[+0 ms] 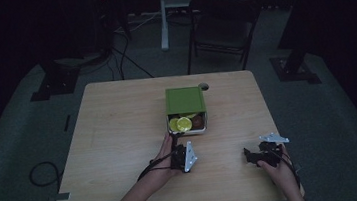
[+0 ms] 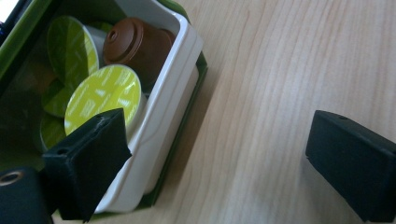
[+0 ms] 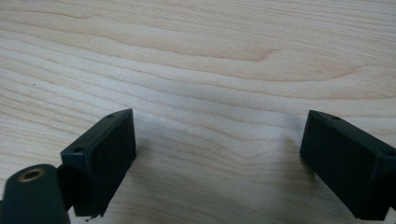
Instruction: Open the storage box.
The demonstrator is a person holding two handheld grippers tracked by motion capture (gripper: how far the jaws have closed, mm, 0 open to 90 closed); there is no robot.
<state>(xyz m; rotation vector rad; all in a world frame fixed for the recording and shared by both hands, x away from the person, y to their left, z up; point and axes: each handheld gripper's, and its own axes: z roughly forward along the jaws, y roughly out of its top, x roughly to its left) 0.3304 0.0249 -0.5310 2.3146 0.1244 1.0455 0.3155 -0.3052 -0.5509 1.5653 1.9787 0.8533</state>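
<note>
Left claw spread wide, one jaw above the green box's white tray of coffee capsules. Right claw gapes above bare tabletop.

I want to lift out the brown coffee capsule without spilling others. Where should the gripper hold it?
Grip the brown coffee capsule across its round rim, coming from above: it lies tilted against the white tray's wall, packed beside green-lidded capsules, so the sides seem blocked.

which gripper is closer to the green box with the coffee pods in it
Left. The left gripper sits right at the open front of the green box, jaws apart. The right gripper rests farther off, toward the table's right side.
</note>
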